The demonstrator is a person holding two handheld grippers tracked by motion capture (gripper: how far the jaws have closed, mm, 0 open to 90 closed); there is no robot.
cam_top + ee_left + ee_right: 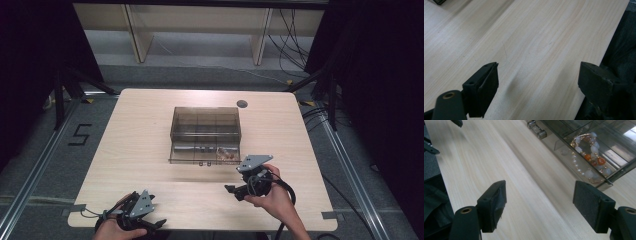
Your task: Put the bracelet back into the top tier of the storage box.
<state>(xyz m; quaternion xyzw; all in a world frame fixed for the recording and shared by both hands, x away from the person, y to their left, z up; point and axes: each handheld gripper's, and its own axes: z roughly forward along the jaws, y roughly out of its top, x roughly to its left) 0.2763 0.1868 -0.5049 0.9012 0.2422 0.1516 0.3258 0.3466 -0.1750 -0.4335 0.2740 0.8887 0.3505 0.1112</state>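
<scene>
Bead bracelet lies inside the clear box, in the front compartment at its right end; in the high view it is a small orange-pink blur, its beads too small to tell apart. The box stands in the middle of the bench, its smoky walls dimming whatever else is inside. The right claw hangs just in front of the box's right front corner, apart from it, partly covered by the hand and the grey plate. The left claw sits well away from the box at the bench's near left edge, cut off by the frame's bottom.

In the left gripper view the left claw gapes wide over bare wood with nothing between its jaws; the box is only a dark corner at the top left.

In the right gripper view the right claw stands wide open and empty, the bracelet beyond it through the box's wall; white, orange and clear beads show, glare hiding the box's far part.
</scene>
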